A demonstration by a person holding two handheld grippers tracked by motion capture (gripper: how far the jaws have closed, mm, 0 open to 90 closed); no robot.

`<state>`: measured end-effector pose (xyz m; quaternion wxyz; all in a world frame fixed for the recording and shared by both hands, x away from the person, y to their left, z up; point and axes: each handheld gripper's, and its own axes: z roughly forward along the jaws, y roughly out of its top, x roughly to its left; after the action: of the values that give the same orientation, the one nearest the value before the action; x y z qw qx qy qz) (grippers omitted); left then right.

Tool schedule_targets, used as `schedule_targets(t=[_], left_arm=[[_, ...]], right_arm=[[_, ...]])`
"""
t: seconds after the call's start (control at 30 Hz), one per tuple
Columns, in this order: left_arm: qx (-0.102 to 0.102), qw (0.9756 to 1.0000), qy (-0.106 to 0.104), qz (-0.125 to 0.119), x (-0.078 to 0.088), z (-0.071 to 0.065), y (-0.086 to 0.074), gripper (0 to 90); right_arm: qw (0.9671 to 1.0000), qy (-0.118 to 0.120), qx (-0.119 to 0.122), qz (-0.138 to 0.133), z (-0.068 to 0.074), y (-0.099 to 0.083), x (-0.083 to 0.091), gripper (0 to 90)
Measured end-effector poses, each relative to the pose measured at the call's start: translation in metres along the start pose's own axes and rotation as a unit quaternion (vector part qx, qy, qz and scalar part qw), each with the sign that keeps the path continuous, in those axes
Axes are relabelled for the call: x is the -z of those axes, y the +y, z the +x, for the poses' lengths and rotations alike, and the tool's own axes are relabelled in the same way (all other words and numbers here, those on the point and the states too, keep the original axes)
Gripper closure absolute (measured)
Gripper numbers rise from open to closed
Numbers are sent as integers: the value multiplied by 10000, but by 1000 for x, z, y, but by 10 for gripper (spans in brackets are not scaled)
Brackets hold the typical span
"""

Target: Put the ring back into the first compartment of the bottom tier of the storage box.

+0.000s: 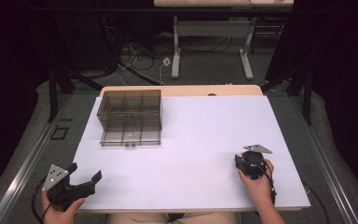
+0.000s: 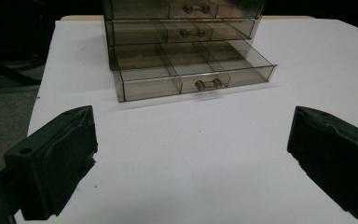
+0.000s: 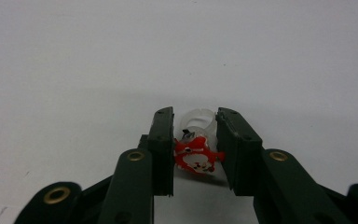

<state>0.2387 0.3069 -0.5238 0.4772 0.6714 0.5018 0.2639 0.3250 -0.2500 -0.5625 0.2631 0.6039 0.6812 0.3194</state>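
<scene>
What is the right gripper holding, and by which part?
The right gripper is shut on a small red-and-white toy ring, pinched by the sides of its figure.

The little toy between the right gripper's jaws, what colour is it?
The toy is red and white on a clear ring, best seen in the right gripper view.

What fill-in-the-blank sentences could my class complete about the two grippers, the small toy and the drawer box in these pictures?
1. The right gripper has its fingers shut on a small toy ring whose figure is mostly ____ in colour.
2. The left gripper has its fingers wide ____, with nothing between them.
3. On the clear drawer box, the ____ drawer is pulled out.
4. The drawer box stands on the ____ side of the white table top in the high view.

Missing words: red; open; bottom; left
</scene>
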Motion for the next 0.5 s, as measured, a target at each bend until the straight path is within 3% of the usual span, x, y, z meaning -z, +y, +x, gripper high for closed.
schedule_targets(t=[0.5], left_arm=[[14, 10000, -4, 8, 0, 0, 0, 21]], right_arm=[[9999, 70, 40, -106, 1, 0, 3, 682]])
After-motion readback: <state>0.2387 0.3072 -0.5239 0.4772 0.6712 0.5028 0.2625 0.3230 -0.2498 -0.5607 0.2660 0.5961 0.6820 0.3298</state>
